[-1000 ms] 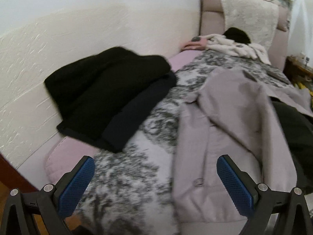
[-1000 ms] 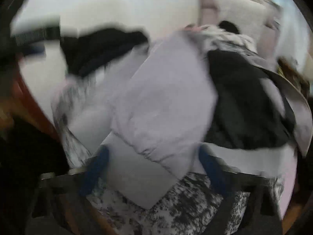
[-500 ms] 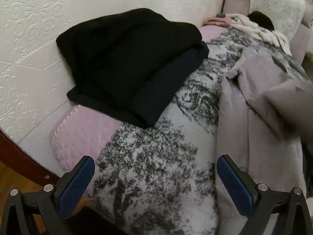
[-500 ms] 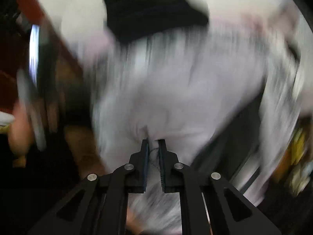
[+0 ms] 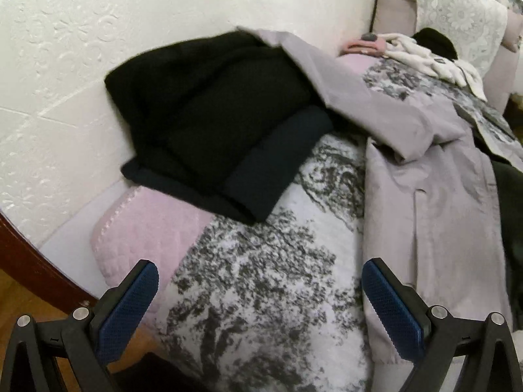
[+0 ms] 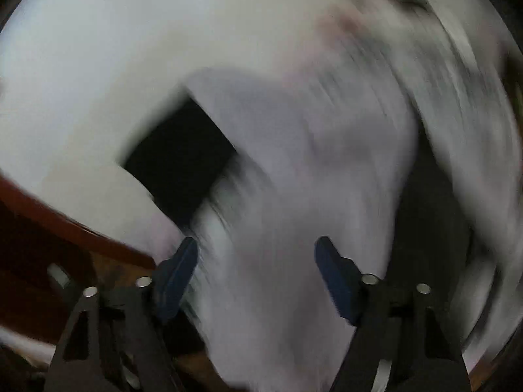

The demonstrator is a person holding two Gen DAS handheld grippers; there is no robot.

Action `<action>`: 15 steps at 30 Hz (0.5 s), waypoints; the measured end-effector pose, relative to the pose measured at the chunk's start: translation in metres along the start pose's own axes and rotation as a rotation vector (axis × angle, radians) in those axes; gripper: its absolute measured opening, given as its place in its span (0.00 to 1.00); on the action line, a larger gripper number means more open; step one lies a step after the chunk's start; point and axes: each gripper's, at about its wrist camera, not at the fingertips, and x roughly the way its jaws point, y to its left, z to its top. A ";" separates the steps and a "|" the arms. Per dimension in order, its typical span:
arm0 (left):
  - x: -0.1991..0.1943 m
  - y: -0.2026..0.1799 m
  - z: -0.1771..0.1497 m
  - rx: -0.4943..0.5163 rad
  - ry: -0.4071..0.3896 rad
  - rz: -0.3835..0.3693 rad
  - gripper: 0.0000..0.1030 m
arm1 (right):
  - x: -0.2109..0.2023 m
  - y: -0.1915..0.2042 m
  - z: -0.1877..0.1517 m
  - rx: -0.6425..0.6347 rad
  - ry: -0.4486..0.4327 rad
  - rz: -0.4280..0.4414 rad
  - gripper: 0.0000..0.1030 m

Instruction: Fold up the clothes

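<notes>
Both grippers spread wide over a bed of clothes.
Left gripper (image 5: 260,300) and right gripper (image 6: 256,281) hold nothing; long pale-lilac coat (image 5: 425,202) lies at two o'clock, sleeve overlapping folded black knit garments (image 5: 215,130).

the bed (image 5: 261,294) is covered by a grey-and-white patterned blanket, with a pink quilted pad (image 5: 143,225) showing at its wall-side near corner. folded black clothes (image 5: 212,134) lie along the wall edge. a pale lilac coat (image 5: 425,196) is spread along the bed's opposite side, one sleeve draped over the black pile. cream clothes (image 5: 434,58) sit at the headboard end.
</notes>
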 end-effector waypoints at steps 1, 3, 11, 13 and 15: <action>-0.001 -0.001 0.000 0.009 -0.006 0.003 1.00 | 0.010 -0.030 -0.030 0.099 0.020 0.011 0.73; -0.003 -0.006 -0.003 0.034 -0.016 0.016 1.00 | 0.029 -0.075 -0.081 0.276 0.058 0.073 0.73; 0.013 -0.015 -0.025 0.119 0.010 0.082 1.00 | 0.030 -0.073 -0.124 0.240 0.035 0.239 0.04; 0.010 -0.014 -0.029 0.117 0.002 0.068 1.00 | 0.023 -0.066 -0.114 0.225 0.044 0.284 0.02; 0.000 -0.015 -0.033 0.116 -0.025 -0.008 1.00 | 0.007 -0.060 -0.107 0.204 0.023 0.301 0.02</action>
